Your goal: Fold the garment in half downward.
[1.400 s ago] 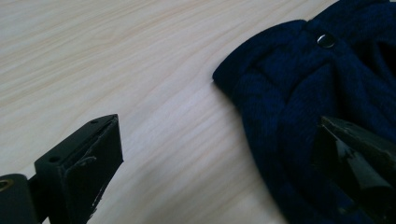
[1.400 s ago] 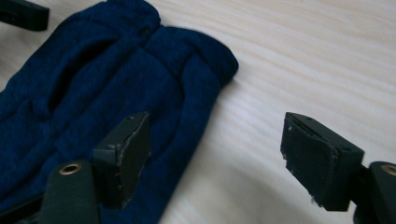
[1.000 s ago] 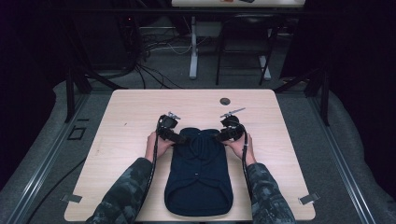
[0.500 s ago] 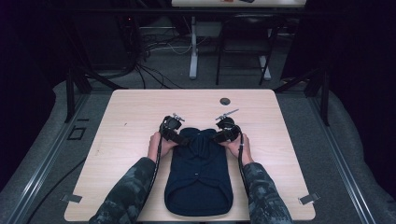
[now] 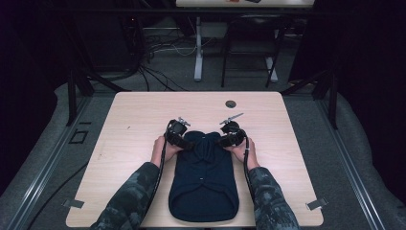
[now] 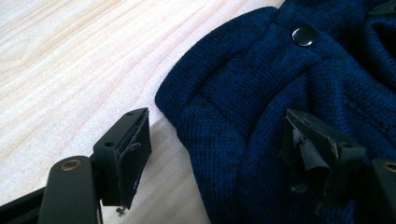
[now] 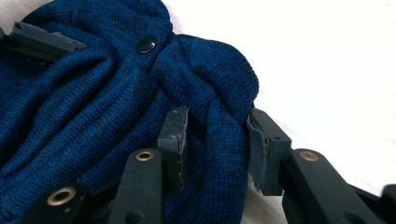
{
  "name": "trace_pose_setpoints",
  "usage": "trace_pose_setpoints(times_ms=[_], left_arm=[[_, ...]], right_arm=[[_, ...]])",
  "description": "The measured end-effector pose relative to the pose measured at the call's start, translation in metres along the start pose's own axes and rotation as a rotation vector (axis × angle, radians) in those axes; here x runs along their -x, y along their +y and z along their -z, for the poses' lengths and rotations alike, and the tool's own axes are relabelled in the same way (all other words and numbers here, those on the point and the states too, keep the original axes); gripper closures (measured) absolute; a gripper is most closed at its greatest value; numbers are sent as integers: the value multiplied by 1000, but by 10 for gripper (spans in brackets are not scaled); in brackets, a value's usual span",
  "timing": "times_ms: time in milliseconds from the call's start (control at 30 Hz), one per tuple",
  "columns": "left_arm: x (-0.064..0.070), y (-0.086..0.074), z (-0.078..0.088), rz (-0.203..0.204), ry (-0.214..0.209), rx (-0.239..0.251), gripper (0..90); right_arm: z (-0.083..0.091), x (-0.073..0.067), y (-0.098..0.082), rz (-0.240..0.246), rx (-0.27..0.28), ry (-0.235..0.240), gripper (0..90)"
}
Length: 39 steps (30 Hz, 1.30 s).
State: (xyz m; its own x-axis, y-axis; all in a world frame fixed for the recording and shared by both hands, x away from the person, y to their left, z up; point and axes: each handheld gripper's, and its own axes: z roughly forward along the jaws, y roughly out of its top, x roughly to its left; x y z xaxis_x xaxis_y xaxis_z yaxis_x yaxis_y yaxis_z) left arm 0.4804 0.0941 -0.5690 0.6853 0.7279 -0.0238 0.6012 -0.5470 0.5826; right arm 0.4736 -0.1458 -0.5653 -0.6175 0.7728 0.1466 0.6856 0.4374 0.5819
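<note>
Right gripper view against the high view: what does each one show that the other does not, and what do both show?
Right gripper view: a knit fold of the blue sweater pinched between the pads of the right claw, whose jaws have just been closing, and a black snap button. High view: the whole table, a dark disc near its far edge, the left hand, the right hand and camouflage sleeves. Both: the sweater lying on the wooden table.

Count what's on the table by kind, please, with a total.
Dark blue knitted garment: 1
Small dark round disc near the far edge: 1
Hand-held grippers, left and right: 2
Total: 4
</note>
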Motion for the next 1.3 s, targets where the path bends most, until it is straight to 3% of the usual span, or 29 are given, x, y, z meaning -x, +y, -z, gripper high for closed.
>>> trace_pose_setpoints(times_ms=[200,267,467,633,733,867,1000,1300], left_arm=[[3,-1,2,-14,-15,21,352],[4,-2,2,-14,-17,27,375],[6,-1,3,-24,-28,20,460],[7,0,5,-34,-70,16,599],[6,-1,5,-20,-85,28,657],[6,-2,8,-9,-90,47,684],[5,-2,15,-8,-101,59,684],[-1,-1,35,19,-196,61,671]], right_arm=[[0,0,0,-7,-4,4,641],[0,-1,-2,-9,18,-2,652],[0,-3,-4,-17,28,-4,679],[1,-3,-6,-6,44,3,702],[2,0,-7,-6,62,11,720],[8,-3,-7,23,104,-19,738],[19,-12,-6,84,156,-50,746],[43,-30,-5,198,244,-98,765]])
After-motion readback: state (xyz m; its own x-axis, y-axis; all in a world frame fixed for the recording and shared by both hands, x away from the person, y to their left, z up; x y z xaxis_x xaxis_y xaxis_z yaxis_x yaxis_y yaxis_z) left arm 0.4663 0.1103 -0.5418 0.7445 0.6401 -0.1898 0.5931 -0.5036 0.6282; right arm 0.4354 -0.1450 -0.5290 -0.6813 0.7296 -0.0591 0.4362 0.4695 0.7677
